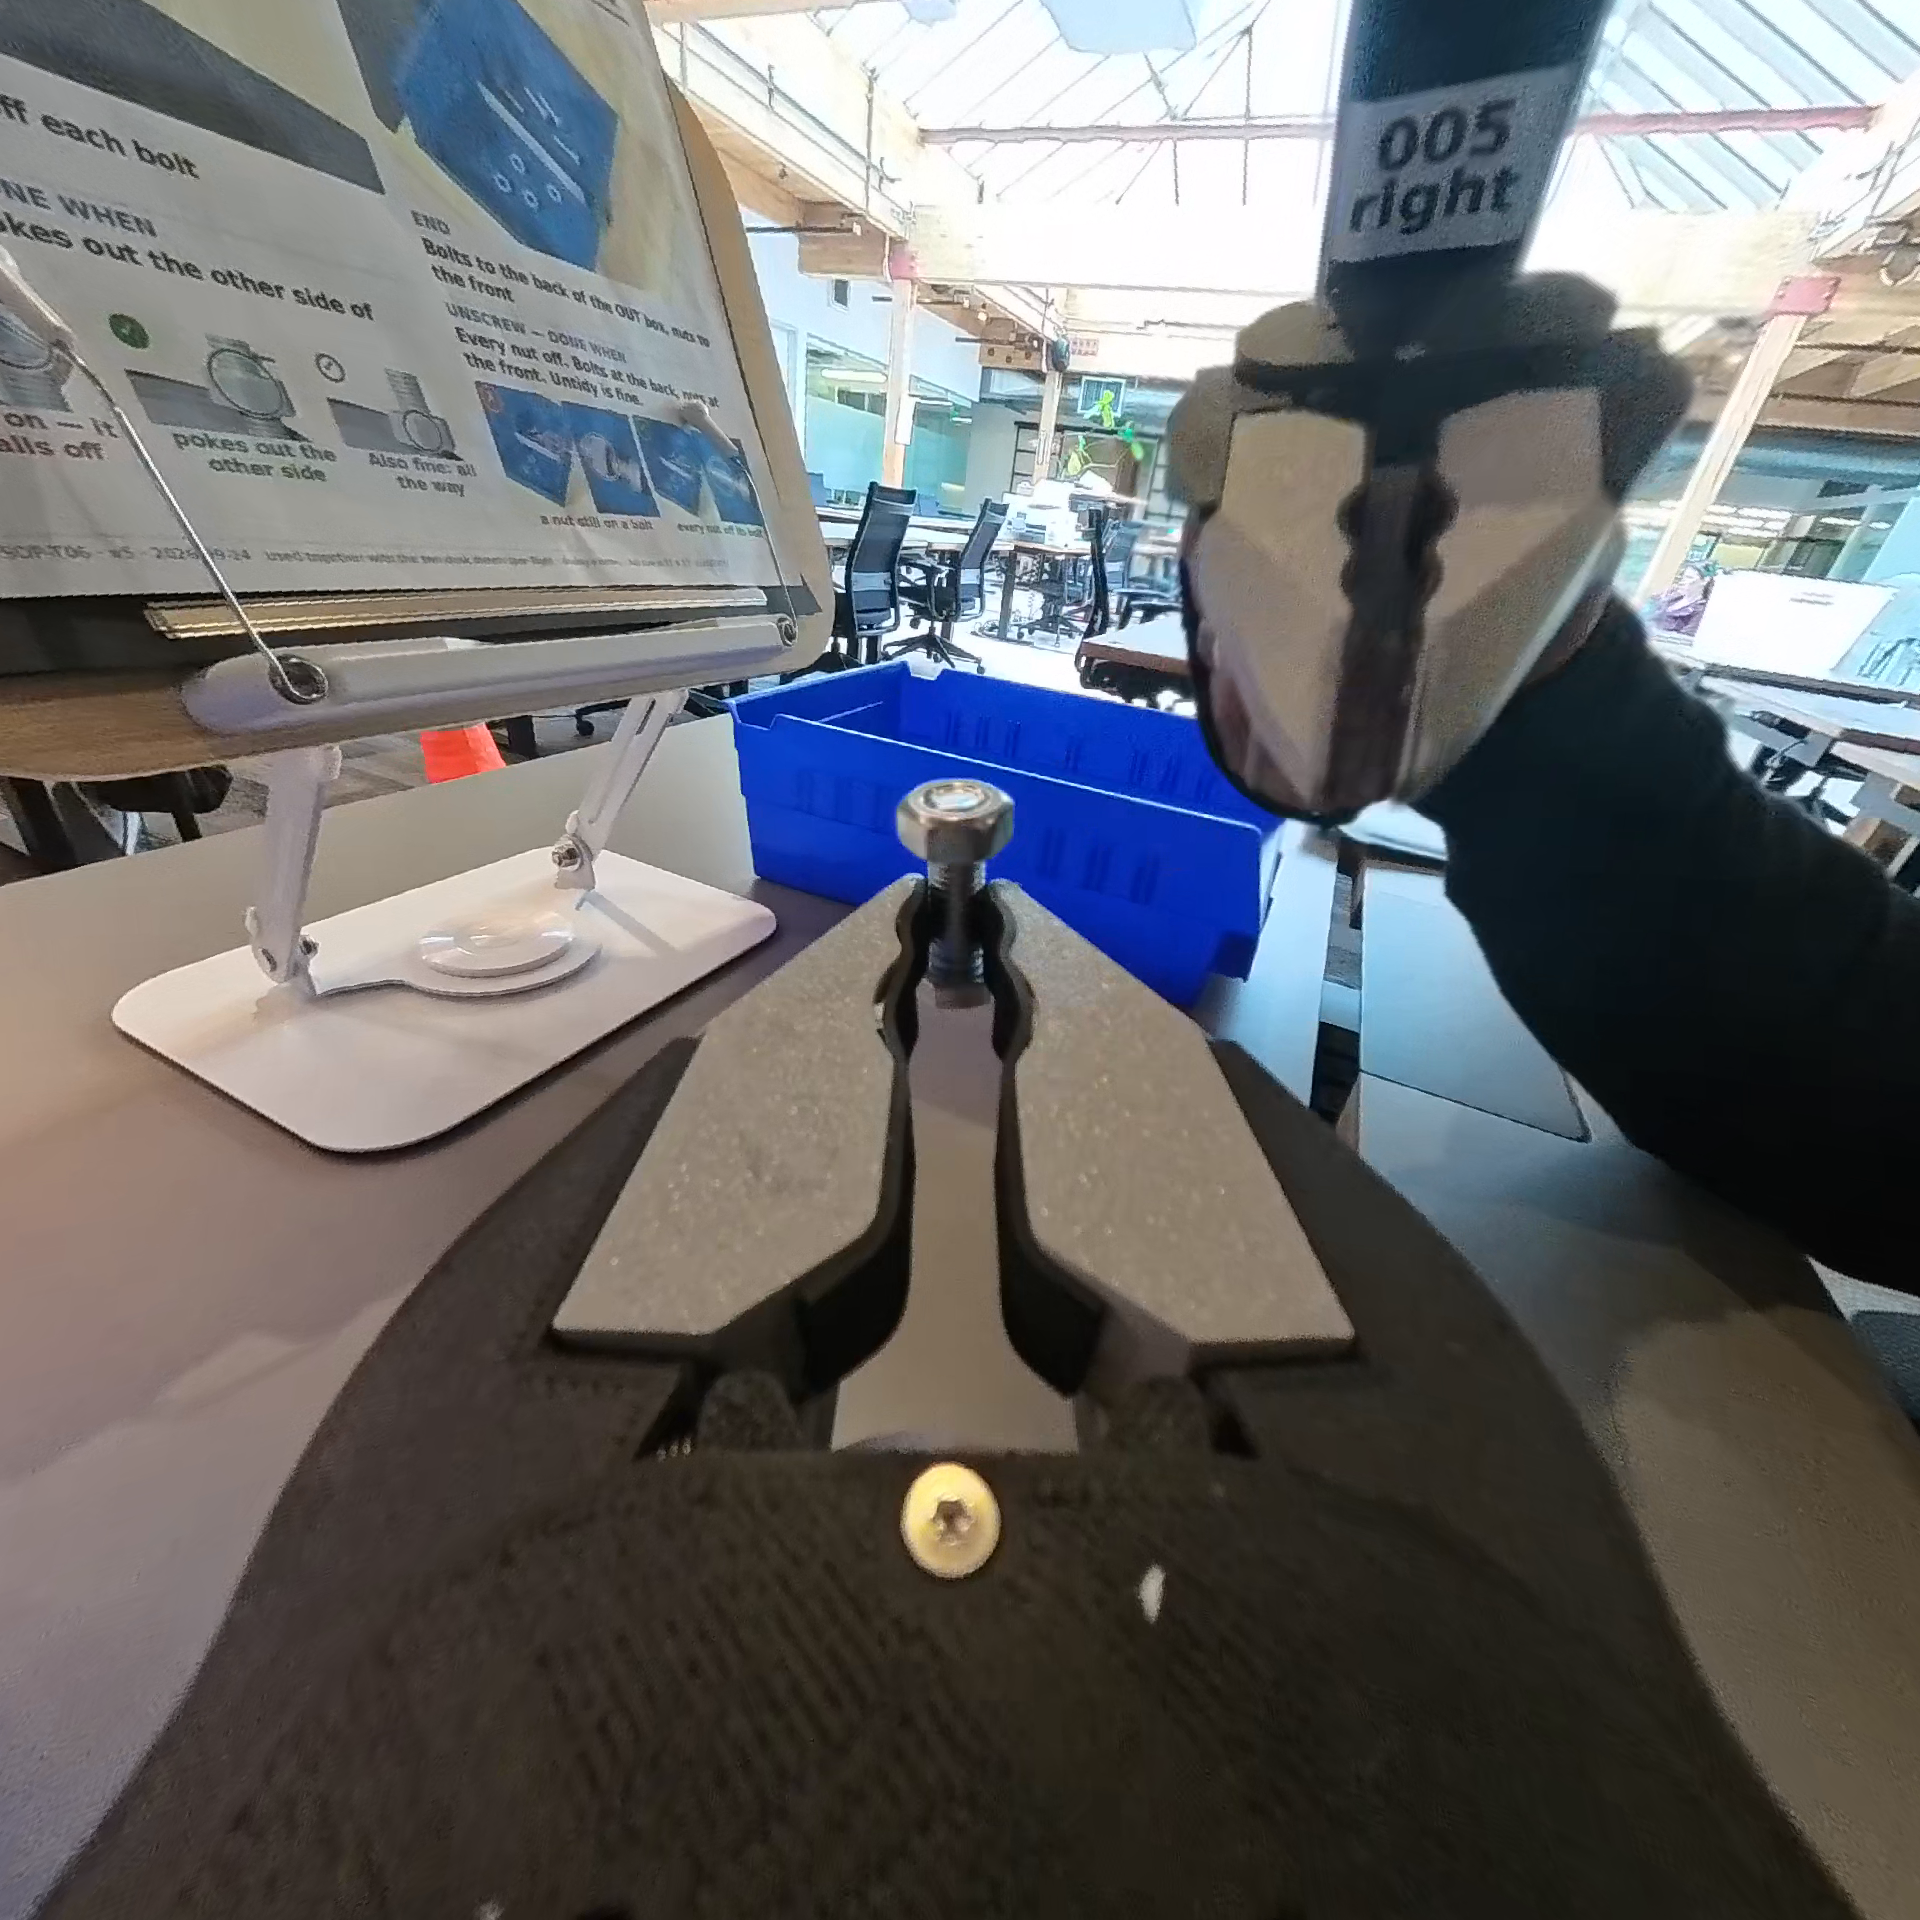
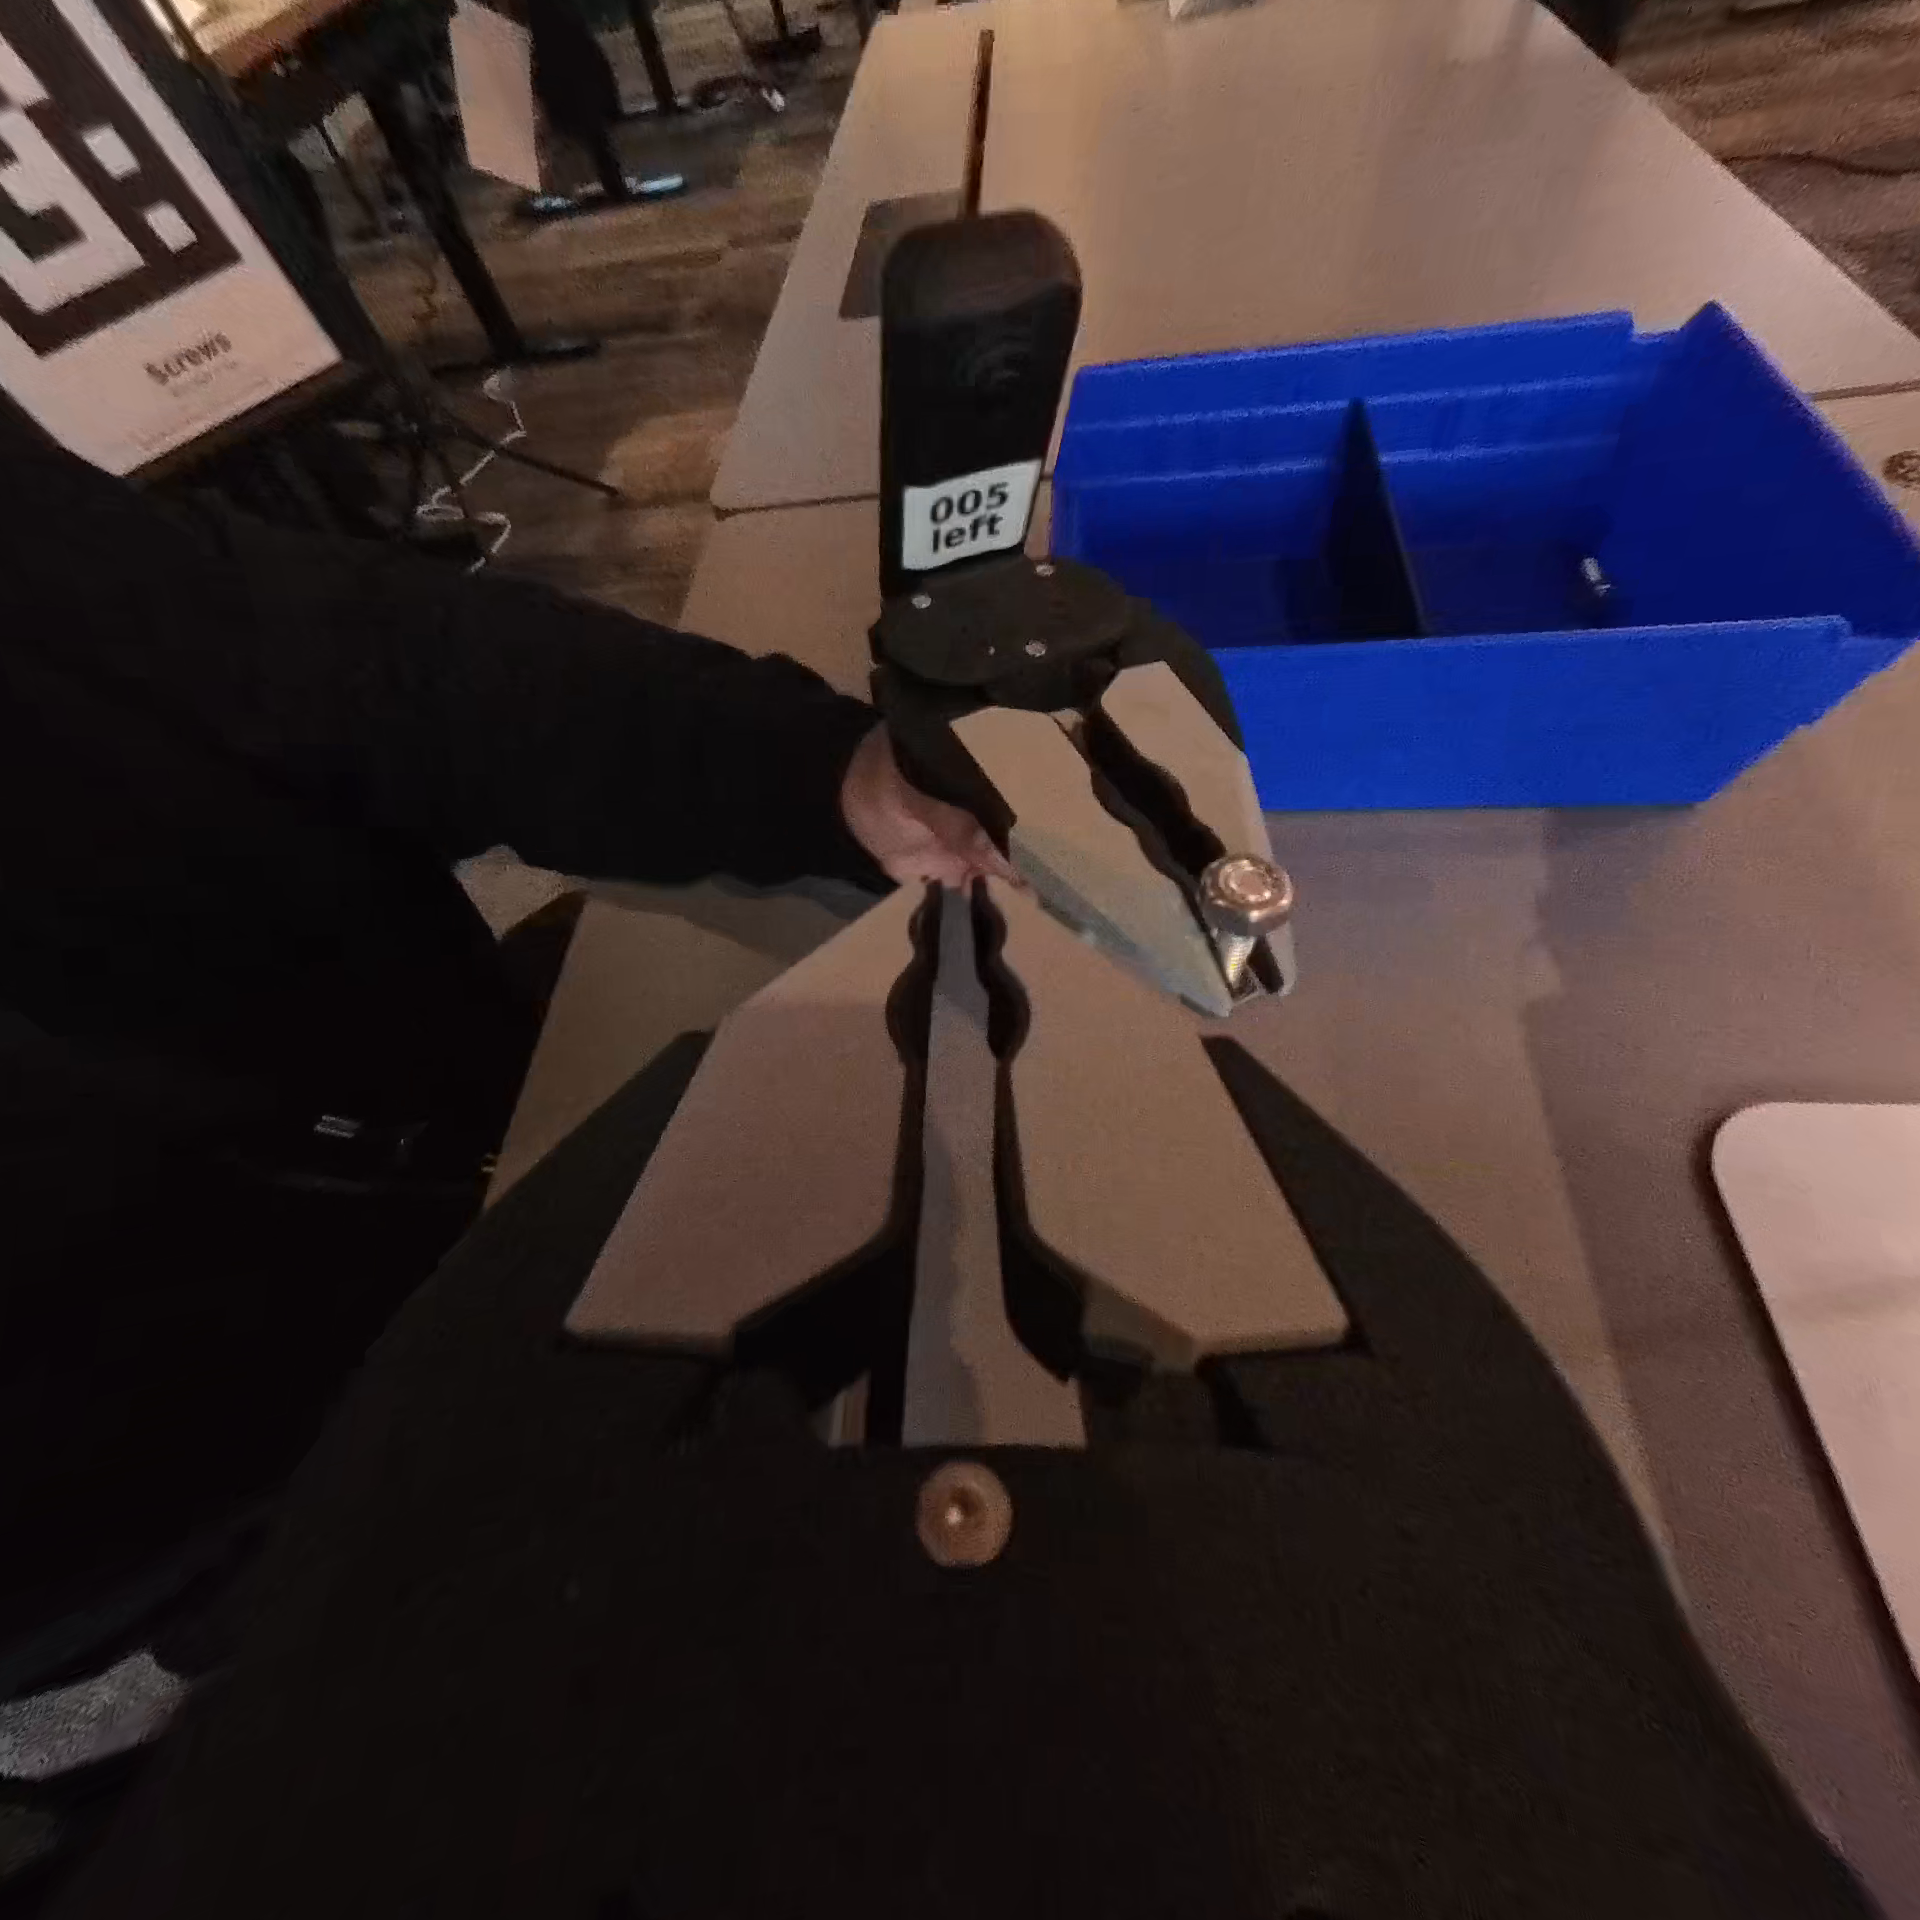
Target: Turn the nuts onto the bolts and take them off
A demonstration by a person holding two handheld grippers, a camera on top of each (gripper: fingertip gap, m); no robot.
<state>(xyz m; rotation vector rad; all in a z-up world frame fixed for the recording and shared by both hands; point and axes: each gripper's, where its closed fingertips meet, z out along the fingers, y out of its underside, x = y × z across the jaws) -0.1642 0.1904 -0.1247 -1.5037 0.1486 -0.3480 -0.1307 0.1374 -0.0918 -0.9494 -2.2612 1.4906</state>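
Left wrist view: the left gripper (image 1: 954,940) is clamped on a bolt's (image 1: 953,894) thread, hex head up, before a blue bin (image 1: 1049,800); the right gripper (image 1: 1387,623) hangs at 2 o'clock, nearly closed, apparently empty.

Right wrist view: the right gripper (image 2: 954,914) holds nothing, its jaws almost together; the bolt (image 2: 1242,904) sits at 1 o'clock. No nut shows on it. A shallow pinch on threads could let the bolt twist or drop onto the tabletop (image 2: 1455,987).

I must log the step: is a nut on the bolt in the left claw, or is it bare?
Bare: the bolt shows only its hex head and naked thread above the left claw; no nut is visible on it.
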